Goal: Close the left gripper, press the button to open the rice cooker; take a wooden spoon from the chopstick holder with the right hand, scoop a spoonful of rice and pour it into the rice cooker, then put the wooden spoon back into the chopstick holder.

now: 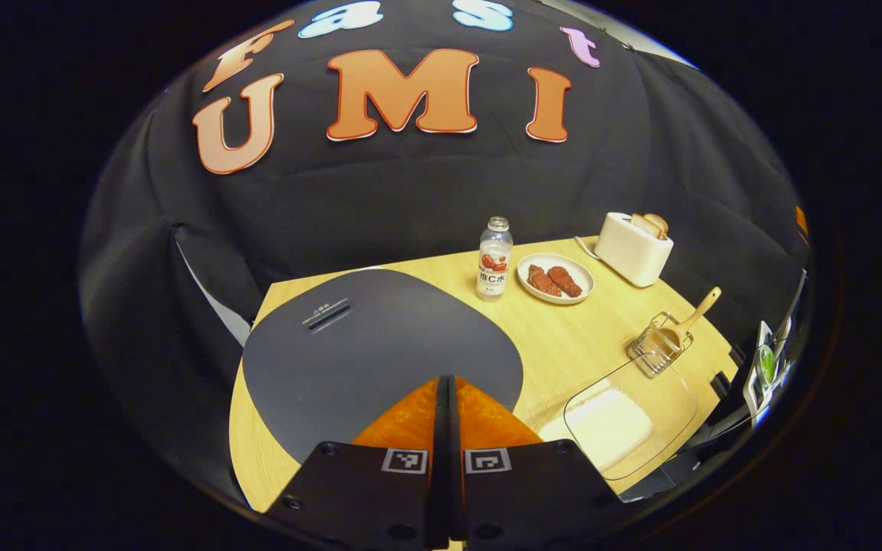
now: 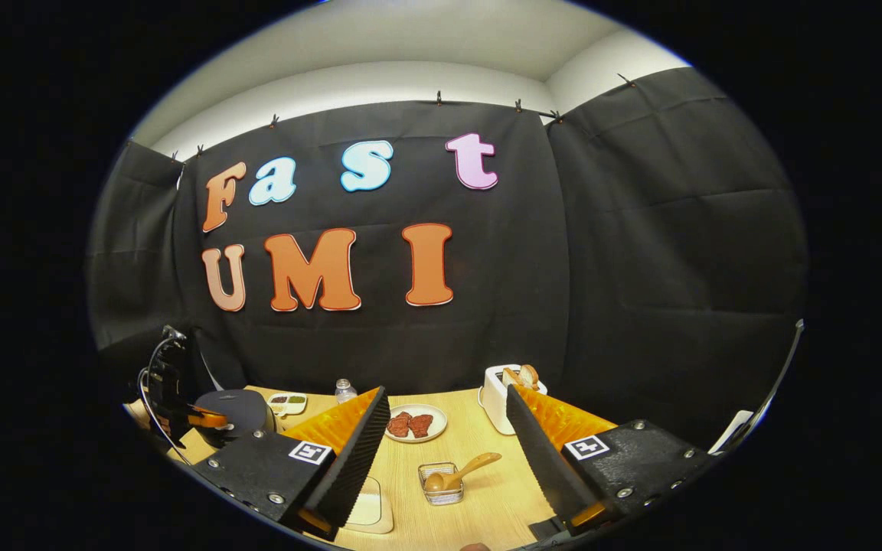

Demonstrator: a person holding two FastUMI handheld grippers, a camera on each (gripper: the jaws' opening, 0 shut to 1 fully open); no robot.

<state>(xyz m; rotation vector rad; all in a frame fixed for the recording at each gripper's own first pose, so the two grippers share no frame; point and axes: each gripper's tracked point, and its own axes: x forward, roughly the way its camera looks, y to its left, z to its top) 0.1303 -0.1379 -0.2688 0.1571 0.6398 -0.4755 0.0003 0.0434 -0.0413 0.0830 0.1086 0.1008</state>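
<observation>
The rice cooker (image 1: pixel 380 344) is dark grey with its lid down, right under my left gripper (image 1: pixel 447 380), whose orange fingers are shut together with nothing between them, over the lid's near edge. A wooden spoon (image 1: pixel 684 321) leans in the wire chopstick holder (image 1: pixel 655 352) to the right. A clear container of white rice (image 1: pixel 617 421) lies in front of it. In the right gripper view, my right gripper (image 2: pixel 447 392) stands open above the table, with the wooden spoon (image 2: pixel 462 471) and holder (image 2: pixel 441 486) below and between its fingers. The left gripper (image 2: pixel 200 419) meets the rice cooker (image 2: pixel 240 408) at far left.
A drink bottle (image 1: pixel 494 260), a plate of brown meat pieces (image 1: pixel 556 279) and a white toaster with bread (image 1: pixel 632 245) stand along the back of the wooden table (image 1: pixel 563 337). A small sauce tray (image 2: pixel 288 402) sits behind the cooker. The rice container (image 2: pixel 368 505) lies by my right gripper's left finger.
</observation>
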